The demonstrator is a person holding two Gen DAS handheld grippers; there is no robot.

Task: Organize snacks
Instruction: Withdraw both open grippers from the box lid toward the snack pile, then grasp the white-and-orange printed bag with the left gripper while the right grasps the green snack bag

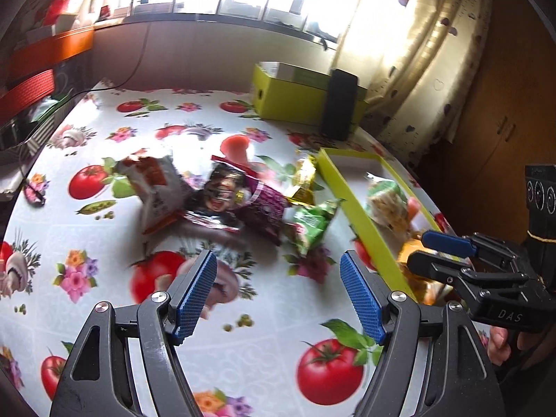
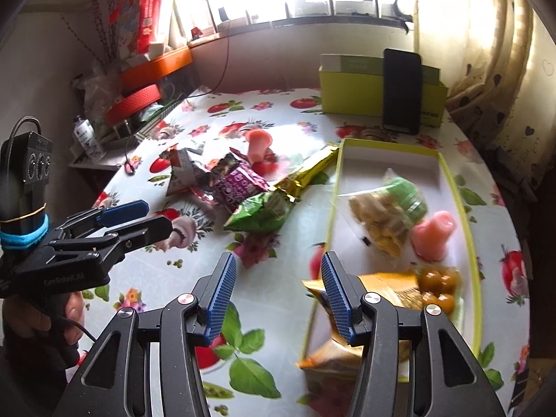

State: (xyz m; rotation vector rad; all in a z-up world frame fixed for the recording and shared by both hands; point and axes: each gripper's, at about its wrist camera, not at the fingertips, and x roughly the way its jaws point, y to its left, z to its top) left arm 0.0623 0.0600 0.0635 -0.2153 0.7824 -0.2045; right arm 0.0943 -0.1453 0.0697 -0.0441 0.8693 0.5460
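Black claws (image 1: pixel 278 292) (image 2: pixel 276 293) tilted down — empty.

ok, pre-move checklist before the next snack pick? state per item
1. Left gripper fingers apart, nothing between them: ok.
2. Right gripper fingers apart, nothing held: ok.
3. Loose snacks on the tablecloth, e.g. crinkled green foil packet and magenta foil packet, unobstructed: ok.
4. Shallow yellow-green cardboard tray has bare floor at its far end: ok.
5. Orange foil bag fully inside the tray: cannot tell, right fingers cover its edge.
6. Grippers apart from each other: ok.
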